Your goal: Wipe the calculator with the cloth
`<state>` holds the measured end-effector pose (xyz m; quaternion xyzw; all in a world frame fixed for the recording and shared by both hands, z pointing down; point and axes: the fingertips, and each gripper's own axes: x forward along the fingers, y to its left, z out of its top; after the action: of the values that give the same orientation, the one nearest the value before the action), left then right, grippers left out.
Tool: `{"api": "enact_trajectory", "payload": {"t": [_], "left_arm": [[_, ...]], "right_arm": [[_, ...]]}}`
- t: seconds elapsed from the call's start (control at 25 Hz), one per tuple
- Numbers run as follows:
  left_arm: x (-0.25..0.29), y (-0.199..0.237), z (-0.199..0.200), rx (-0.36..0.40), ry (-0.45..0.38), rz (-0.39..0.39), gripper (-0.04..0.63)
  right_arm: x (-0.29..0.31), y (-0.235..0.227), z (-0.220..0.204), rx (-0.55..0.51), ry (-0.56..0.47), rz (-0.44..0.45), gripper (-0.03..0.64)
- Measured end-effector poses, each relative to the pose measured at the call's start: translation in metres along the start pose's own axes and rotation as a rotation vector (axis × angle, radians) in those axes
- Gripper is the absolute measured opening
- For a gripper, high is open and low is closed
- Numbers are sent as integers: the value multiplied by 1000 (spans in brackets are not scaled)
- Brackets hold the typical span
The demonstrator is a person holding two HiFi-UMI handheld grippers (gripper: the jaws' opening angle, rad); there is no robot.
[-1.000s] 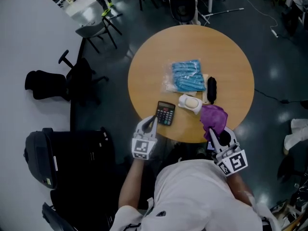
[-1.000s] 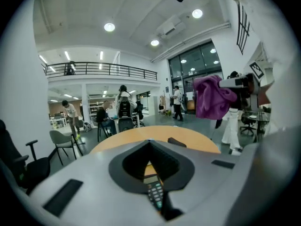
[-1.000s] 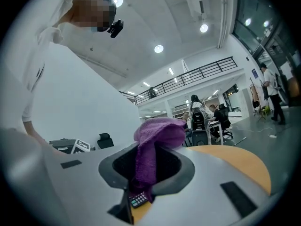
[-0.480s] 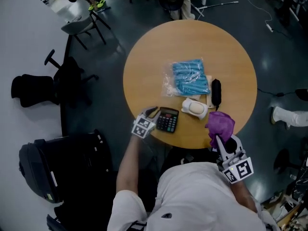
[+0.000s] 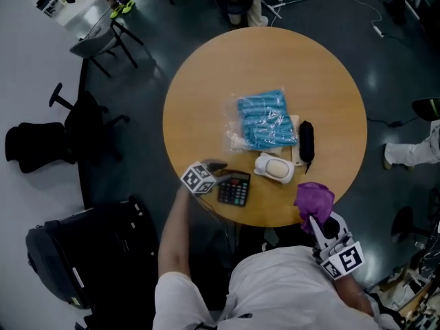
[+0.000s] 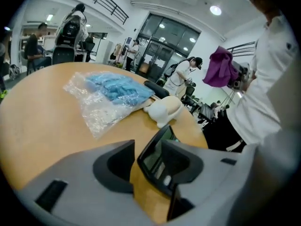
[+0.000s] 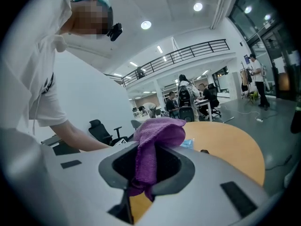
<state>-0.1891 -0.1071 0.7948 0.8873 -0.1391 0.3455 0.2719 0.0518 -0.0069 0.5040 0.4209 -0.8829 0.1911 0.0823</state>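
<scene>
Release of calculator (image 5: 234,190) onto desk (image 5: 206,102), by its near edge: left gripper (image 5: 220,171) lowered there, jaws opening with calculator between them. Right gripper (image 5: 317,220) jaws clamped on cloth (image 5: 314,199), held at desk's near edge; wiping probably next.

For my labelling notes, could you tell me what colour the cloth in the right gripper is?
Purple cloth; right gripper view shows it best.

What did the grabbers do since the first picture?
The left gripper moved in from the table edge to the calculator. Its jaws are opening, with the calculator between them but not pinched. The right gripper still clamps the cloth by the table edge.
</scene>
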Motion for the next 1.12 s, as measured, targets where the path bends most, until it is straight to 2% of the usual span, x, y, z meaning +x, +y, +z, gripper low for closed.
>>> {"api": "enact_trajectory", "payload": {"t": [0.2, 0.28, 0.4, 0.52, 0.68, 0.8, 0.96, 1.04, 1.12], "left_arm": [[18, -5, 1, -41, 51, -123, 164], [18, -11, 0, -53, 74, -156, 146], [13, -22, 2, -85, 62, -171, 101], [3, -35, 4, -143, -5, -140, 69], [-17, -54, 7, -303, -168, -27, 48], [-29, -66, 1, -473, -316, 102, 47], [-62, -86, 13, -702, -622, 240, 47], [-83, -102, 41, -742, -775, 289, 46], [-101, -120, 77, -721, -872, 327, 47]], "right_arm": [[7, -9, 2, 9, 3, -14, 80], [9, -11, 2, 10, 2, -11, 80], [11, -14, 4, 14, -5, -1, 80], [13, -17, 4, 16, -16, 10, 80], [15, -21, 4, 14, -46, 30, 80], [14, -23, 5, 7, -57, 44, 80], [15, -23, 5, -43, -47, 64, 80], [20, -24, 5, -90, -30, 73, 80], [29, -26, 11, -131, -21, 84, 80]]}}
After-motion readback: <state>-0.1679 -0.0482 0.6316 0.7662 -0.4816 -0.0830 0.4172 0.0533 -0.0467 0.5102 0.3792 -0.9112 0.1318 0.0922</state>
